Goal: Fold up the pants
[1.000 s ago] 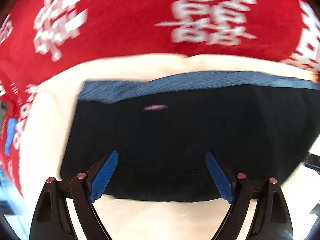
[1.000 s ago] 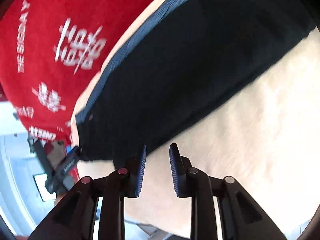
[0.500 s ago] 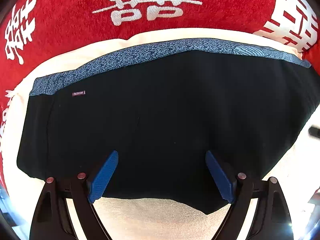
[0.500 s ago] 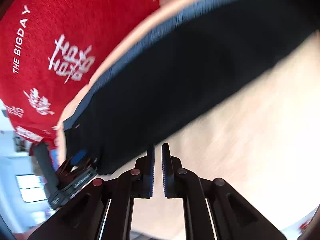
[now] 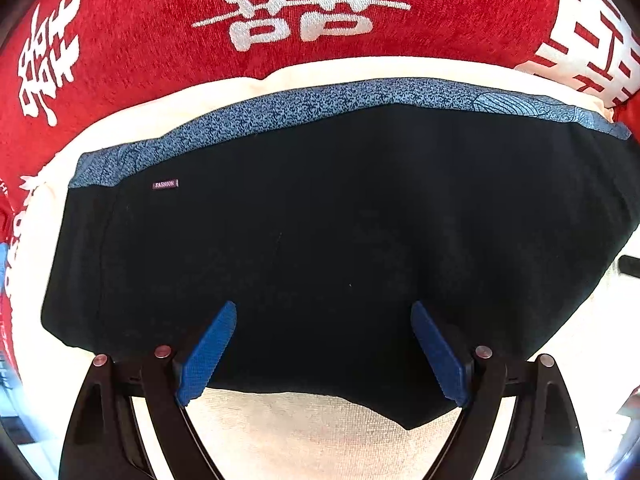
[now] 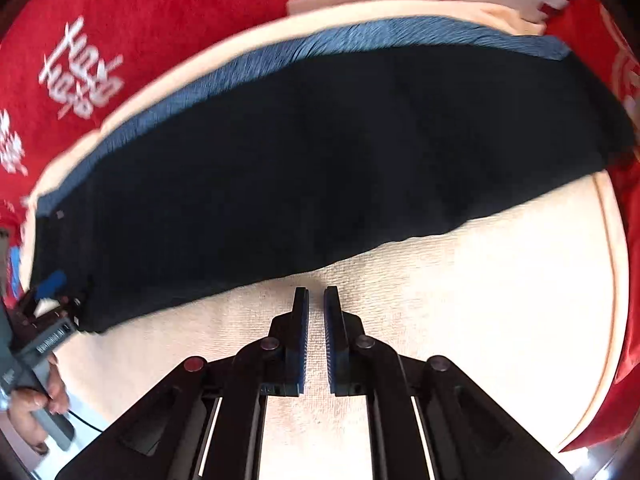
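Left tongs (image 5: 323, 346): black, angular arms of open triangular frame, each carrying two round pink-red screw heads and a textured blue pad (image 5: 206, 354) on the inner face. Right tongs (image 6: 316, 338): same black frame and screws, blue ribbed pads. In the right wrist view, the left tongs' grey handle bears white lettering, too small to read, with a thin black cable (image 6: 86, 422) trailing below.

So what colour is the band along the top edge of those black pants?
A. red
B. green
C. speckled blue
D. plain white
C: the waistband on the black pants is speckled blue, lying against the cream towel.
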